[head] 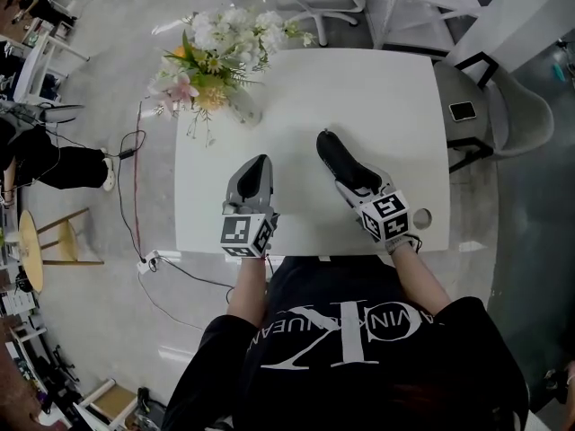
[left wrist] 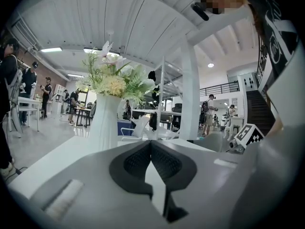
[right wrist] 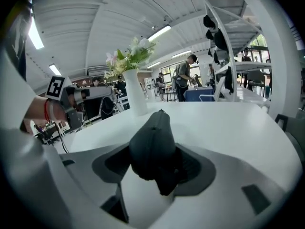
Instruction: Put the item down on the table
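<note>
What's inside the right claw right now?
A dark, soft, pouch-like item is clamped in the right claw, its pointed end sticking out over the white table. The item's own bulk covers its underside, so whether it touches the table cannot be seen.

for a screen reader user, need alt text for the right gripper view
The right gripper has its jaws shut on a dark grey elongated pouch-like item over a white table, a white vase of flowers behind.

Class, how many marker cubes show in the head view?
2. One cube sits on the left gripper at the table's near edge; the other cube on the right gripper, further right at that edge. None seems hidden.
</note>
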A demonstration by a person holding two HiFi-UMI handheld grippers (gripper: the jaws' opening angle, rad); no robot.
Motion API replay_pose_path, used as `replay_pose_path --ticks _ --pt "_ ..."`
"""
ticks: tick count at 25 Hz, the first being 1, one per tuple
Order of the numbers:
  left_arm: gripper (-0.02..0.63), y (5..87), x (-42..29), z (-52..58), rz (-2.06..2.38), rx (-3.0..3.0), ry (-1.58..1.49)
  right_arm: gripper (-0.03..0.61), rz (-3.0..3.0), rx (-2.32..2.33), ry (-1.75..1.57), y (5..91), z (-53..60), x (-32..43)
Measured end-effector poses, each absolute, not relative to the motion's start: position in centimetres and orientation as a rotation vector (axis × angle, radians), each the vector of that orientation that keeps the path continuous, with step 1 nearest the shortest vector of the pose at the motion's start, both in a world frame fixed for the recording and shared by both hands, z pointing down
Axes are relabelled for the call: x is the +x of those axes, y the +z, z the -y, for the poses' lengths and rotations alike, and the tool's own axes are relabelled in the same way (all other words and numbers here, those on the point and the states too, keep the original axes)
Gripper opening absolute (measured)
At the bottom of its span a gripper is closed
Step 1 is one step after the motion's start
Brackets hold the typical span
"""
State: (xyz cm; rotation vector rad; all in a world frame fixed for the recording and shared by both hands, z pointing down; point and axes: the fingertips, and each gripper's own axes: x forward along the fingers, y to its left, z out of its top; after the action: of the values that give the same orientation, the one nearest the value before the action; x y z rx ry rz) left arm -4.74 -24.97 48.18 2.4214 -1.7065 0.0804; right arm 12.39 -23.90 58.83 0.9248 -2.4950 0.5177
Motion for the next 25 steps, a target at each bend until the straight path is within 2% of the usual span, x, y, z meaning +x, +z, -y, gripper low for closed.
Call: replay_pose_path --ticks 25 --pt "0.012 48.2 -4.7 24.2 1.680 2.426 0.076 0.270 2.466 1.088 0.578 57.7 25.0 15.0"
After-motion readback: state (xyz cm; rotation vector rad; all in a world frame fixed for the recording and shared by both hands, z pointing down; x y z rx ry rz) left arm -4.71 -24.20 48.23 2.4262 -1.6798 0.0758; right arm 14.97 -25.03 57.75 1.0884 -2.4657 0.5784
